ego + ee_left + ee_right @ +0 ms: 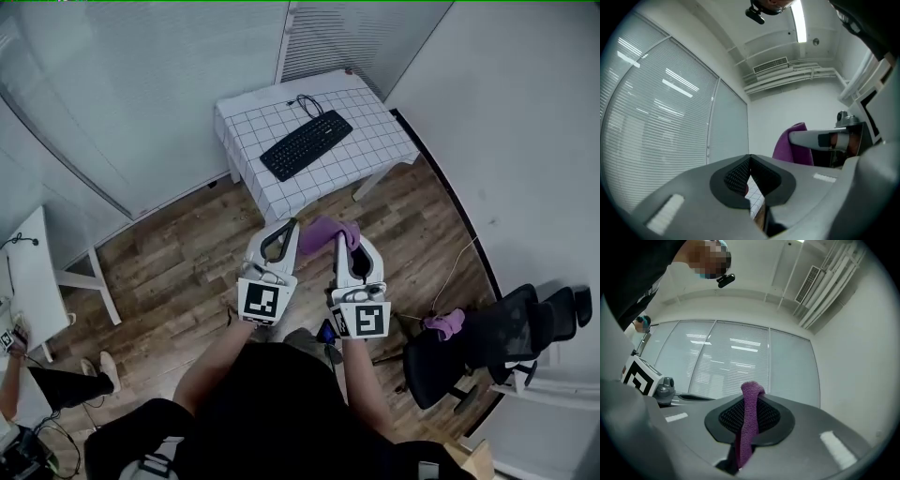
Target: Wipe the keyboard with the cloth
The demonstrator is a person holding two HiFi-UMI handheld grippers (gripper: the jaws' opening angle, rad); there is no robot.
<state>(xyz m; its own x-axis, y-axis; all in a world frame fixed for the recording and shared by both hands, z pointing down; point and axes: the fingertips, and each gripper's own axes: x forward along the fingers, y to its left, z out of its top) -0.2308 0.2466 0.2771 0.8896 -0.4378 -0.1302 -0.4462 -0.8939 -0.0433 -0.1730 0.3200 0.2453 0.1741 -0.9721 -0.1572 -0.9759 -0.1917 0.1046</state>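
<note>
A black keyboard (307, 143) lies at a slant on the small table with a white grid-pattern cloth (375, 141), well ahead of both grippers. My right gripper (340, 236) is shut on a purple cloth (322, 232), which bunches at its tip; in the right gripper view the purple cloth (747, 427) hangs pinched between the dark pads. Just left of it, my left gripper (292, 225) is shut with nothing in it; in the left gripper view its jaws meet (749, 176), and the purple cloth (790, 146) shows to the right.
Wooden floor lies between me and the table. A black office chair (487, 342) stands at the right with a second purple cloth (444, 324) on it. A white desk (33, 272) and a seated person are at the left. Glass walls with blinds lie beyond.
</note>
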